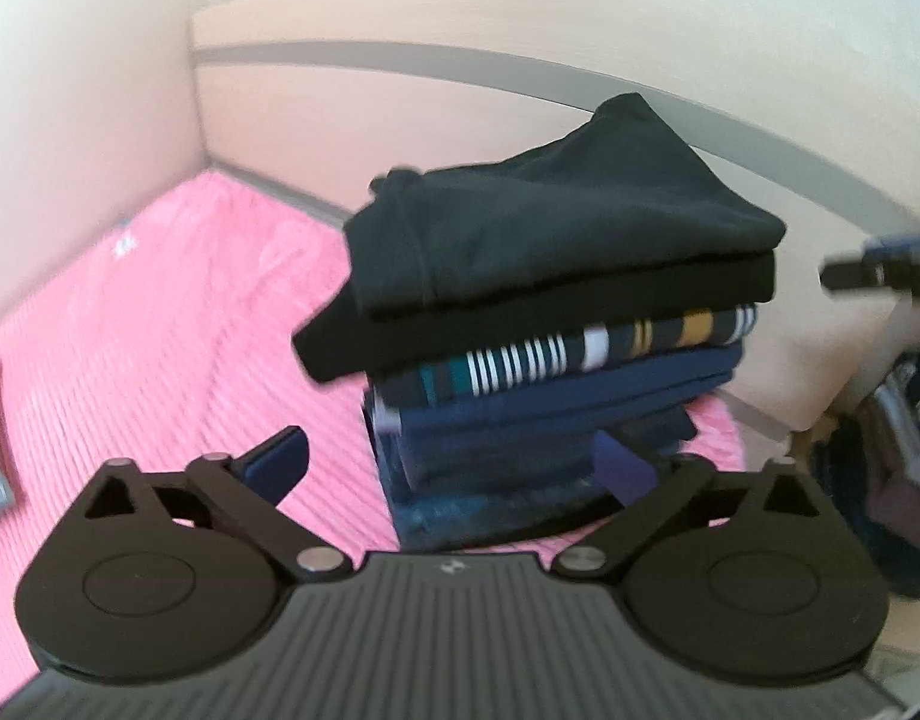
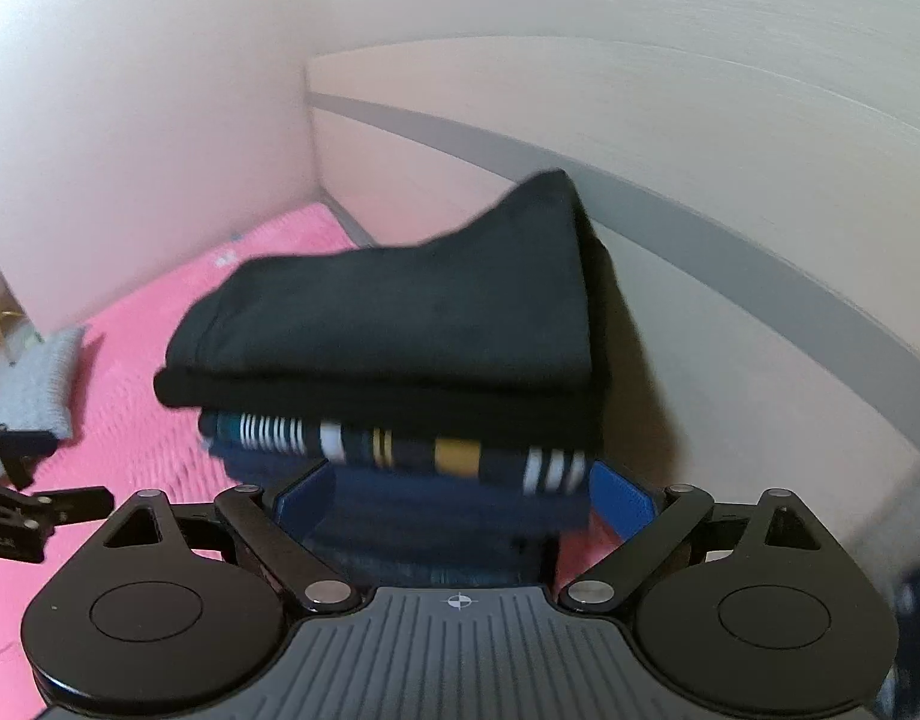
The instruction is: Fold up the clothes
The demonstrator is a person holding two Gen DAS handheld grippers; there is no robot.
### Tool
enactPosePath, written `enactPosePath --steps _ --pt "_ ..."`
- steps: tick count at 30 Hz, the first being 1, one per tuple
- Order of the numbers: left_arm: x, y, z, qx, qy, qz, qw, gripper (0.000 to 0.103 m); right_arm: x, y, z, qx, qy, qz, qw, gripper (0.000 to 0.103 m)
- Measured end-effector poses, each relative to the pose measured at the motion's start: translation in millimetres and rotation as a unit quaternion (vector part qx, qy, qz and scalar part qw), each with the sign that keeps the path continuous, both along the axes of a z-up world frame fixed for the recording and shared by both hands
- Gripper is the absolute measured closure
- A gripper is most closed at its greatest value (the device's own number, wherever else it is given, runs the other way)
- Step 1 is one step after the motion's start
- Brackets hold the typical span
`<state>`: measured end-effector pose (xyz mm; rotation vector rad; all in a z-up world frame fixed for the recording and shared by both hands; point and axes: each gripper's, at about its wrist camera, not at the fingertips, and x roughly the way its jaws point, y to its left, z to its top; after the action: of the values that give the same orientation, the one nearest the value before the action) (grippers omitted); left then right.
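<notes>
pink bedspread (image 1: pixel 160 360) meets beige walls (image 1: pixel 88 120); both grippers' fingers spread wide, empty

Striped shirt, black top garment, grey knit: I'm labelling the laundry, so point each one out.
Striped shirt (image 2: pixel 400 450): right wrist view, its folded front edge in the stack.
Black top garment (image 1: pixel 556 228): left wrist view, its upper face.
Grey knit (image 2: pixel 43 378): right wrist view, middle of the piece on the pink cover.

A pink ribbed bedspread (image 1: pixel 160 360) carries two things — a stack of folded clothes (image 1: pixel 556 324) and a grey knit (image 2: pixel 43 381).
</notes>
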<state>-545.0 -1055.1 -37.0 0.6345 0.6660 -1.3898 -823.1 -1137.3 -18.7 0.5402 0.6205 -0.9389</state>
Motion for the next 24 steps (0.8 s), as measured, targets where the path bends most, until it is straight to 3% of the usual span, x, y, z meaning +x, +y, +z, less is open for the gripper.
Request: enactPosePath --steps 3,8,17,24 --pt "5 31 2 0.006 0.039 0.014 0.9991 0.001 -9 44 14 0.000 -0.001 -0.027 1.000 0.000" --pt "8 87 6 -0.005 0.077 0.035 0.9964 0.001 4 111 20 -0.007 0.004 -0.035 0.999 0.000" --pt "1 167 13 -0.012 0.053 0.039 0.9977 0.001 16 183 16 0.017 0.026 -0.037 0.999 0.000" --pt "-17 188 25 -0.021 0.050 0.045 0.9975 0.001 6 191 17 0.014 0.039 -0.025 0.999 0.000"
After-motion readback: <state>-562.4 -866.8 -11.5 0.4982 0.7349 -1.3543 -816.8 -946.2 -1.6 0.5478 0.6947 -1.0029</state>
